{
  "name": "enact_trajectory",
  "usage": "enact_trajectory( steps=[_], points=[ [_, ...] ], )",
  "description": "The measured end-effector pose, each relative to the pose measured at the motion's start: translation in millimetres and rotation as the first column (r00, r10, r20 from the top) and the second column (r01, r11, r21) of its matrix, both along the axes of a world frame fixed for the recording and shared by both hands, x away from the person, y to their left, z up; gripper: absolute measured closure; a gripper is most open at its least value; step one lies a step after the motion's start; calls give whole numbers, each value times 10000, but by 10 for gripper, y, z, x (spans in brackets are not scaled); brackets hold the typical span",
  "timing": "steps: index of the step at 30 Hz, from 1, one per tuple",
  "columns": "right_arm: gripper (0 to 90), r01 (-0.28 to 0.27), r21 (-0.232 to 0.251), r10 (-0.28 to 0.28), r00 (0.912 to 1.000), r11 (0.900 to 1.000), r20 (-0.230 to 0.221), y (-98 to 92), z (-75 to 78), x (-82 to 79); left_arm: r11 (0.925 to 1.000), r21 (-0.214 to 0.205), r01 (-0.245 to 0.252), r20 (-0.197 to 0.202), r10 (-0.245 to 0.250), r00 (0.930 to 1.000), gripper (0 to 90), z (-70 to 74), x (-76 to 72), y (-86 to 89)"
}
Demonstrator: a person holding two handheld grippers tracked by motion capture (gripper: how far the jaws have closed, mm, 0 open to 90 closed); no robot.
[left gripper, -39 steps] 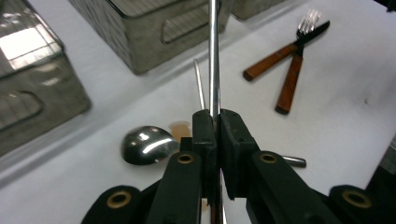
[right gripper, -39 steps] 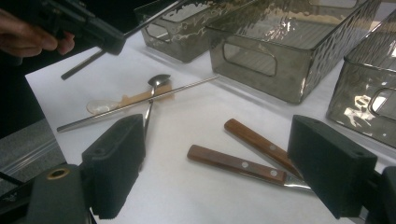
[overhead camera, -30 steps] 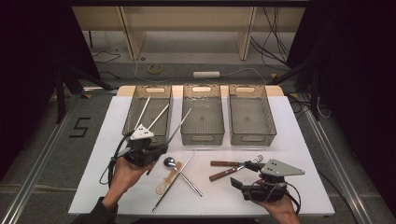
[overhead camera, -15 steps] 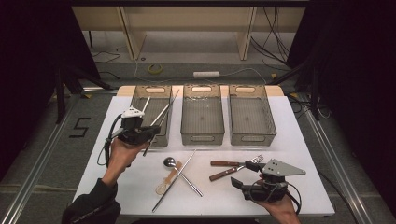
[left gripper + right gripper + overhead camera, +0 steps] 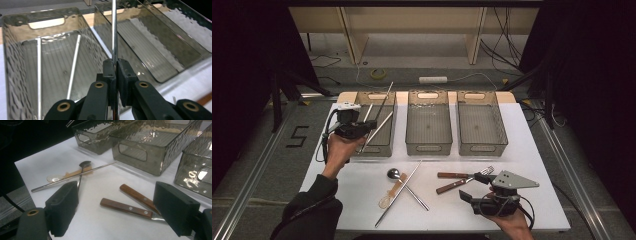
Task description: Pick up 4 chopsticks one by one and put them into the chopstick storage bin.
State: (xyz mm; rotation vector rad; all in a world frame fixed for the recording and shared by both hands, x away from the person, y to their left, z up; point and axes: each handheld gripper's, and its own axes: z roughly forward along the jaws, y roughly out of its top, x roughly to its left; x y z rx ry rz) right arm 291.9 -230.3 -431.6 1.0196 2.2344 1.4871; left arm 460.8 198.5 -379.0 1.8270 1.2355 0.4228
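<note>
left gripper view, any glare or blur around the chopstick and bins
Left gripper view: the chopstick clamped in the left gripper is sharp and glints; the rippled bin walls warp what lies behind. High view: lit table, dark surroundings.

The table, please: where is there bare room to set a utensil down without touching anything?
The table is bare along its right edge beside the right bin, and at the front left below the left bin. The middle front is crowded: spoon, chopstick, two wooden-handled utensils.

bare table (image 5: 362, 175) left of cutlery (image 5: 404, 187), bins (image 5: 428, 145) blocking rear
</note>
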Motion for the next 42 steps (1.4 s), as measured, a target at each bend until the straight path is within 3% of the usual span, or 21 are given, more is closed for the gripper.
enact_trajectory(
  steps=[5,16,18,23,42],
  points=[
    [218,-17,10,17,10000,10000,-8,0,0,-1,9994,296,-186,143,181,9997,845,-33,129,35],
    [223,-52,18,52,10000,10000,-32,1,-1,-4,9967,347,-738,64,737,9973,845,-178,392,155],
    [223,-67,27,68,10000,10000,-53,2,-4,-2,9948,626,-801,46,799,9968,845,-207,427,156],
    [224,-104,38,104,9999,9999,-56,6,-4,-3,9922,808,-949,-41,955,9954,844,-251,501,179],
    [230,-155,53,155,9999,9999,-54,12,-8,-5,9829,1518,-1040,-466,1122,9926,842,-458,591,192]
  ],
)
